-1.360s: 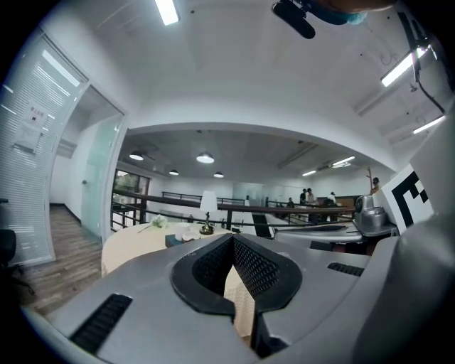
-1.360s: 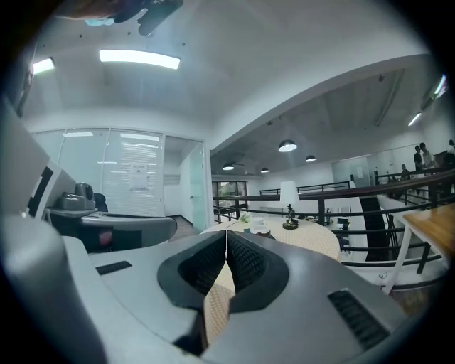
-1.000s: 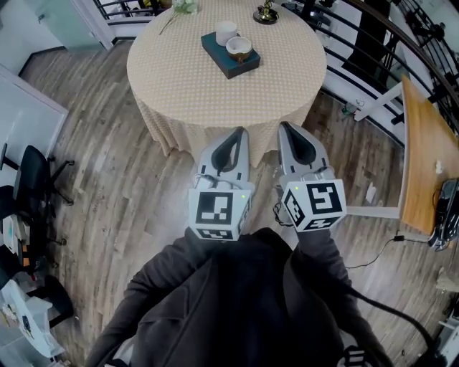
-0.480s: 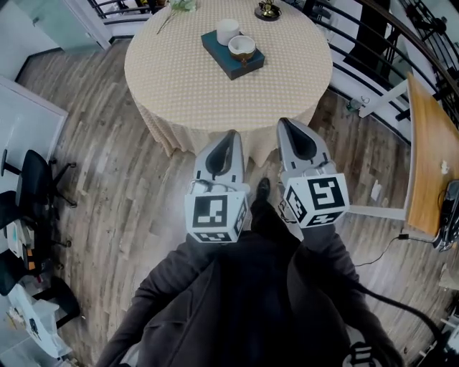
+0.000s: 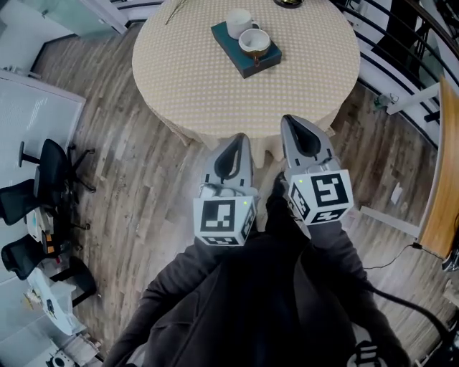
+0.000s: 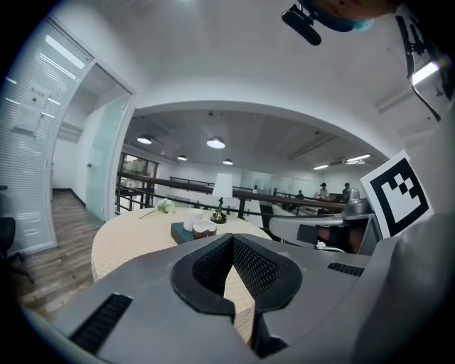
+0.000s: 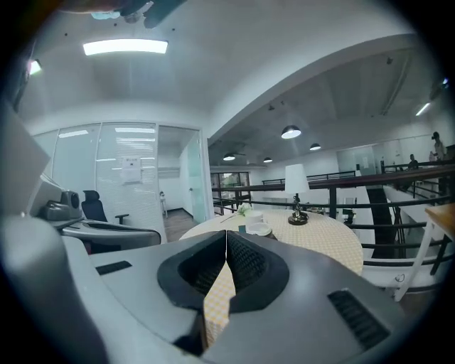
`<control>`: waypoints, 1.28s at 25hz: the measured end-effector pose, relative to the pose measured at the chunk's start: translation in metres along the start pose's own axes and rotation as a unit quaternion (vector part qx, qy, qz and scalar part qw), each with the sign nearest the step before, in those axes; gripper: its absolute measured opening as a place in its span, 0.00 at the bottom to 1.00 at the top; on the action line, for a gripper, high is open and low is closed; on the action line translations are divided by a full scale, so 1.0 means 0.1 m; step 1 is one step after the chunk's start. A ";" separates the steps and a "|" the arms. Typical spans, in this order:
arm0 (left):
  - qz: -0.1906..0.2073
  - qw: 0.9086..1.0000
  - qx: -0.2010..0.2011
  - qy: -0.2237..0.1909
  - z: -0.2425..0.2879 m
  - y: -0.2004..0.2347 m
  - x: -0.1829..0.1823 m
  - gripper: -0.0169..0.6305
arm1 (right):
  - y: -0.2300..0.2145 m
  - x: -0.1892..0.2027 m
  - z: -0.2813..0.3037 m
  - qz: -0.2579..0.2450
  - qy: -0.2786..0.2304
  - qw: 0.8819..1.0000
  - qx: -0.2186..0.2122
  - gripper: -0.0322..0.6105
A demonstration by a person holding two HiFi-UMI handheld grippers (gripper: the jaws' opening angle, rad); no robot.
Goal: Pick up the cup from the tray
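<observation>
A dark teal tray [image 5: 246,57] lies on the far part of a round table [image 5: 193,86] with a beige cloth. On the tray stand a white cup [image 5: 238,22] and, just nearer, a brown-rimmed cup [image 5: 254,43]. My left gripper [image 5: 238,138] and right gripper [image 5: 289,120] are side by side over the wooden floor, at the table's near edge, well short of the tray. Both are shut and empty. The left gripper view has the tray [image 6: 179,232] and cups [image 6: 204,229] beyond the shut left gripper [image 6: 232,239]. Past the shut right gripper [image 7: 226,233], the right gripper view shows the cups [image 7: 259,228].
A table lamp [image 7: 296,190] and a flower [image 6: 165,207] stand at the table's far side. Black office chairs [image 5: 50,179] are at the left, a dark railing [image 5: 401,43] and a wooden desk [image 5: 445,179] at the right. A person's dark jacket [image 5: 251,308] fills the bottom.
Both grippers have come closer to the table's near edge, still shut. The table and tray have shifted up and right in the head view.
</observation>
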State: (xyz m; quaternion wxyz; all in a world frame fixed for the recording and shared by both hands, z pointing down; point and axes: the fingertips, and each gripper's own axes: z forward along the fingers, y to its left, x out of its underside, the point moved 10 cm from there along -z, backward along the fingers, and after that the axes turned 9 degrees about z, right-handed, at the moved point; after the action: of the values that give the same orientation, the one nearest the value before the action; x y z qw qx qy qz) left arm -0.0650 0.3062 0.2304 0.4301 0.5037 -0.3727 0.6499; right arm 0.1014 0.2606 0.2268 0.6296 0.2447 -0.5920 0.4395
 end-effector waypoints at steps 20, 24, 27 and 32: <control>0.032 0.999 -0.014 0.002 1.41 -0.31 -0.38 0.03 | -0.93 -0.16 0.72 -0.003 0.014 0.997 -0.074 0.06; 0.055 0.998 -0.024 0.000 1.54 -0.29 -0.50 0.03 | -0.99 -0.26 0.85 0.013 0.012 0.996 -0.092 0.06; 0.064 0.997 -0.036 -0.007 1.60 -0.27 -0.61 0.03 | -1.02 -0.36 0.93 -0.003 0.001 0.994 -0.113 0.06; 0.067 0.996 -0.057 -0.019 1.64 -0.23 -0.73 0.03 | -1.04 -0.48 1.06 -0.005 -0.009 0.991 -0.131 0.06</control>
State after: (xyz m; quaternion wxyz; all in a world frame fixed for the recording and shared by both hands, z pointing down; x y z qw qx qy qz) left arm 0.0197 0.1505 0.1956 0.4065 0.4647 -0.4505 0.6450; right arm 0.1371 0.1092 0.2216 0.6533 0.1670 -0.6488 0.3527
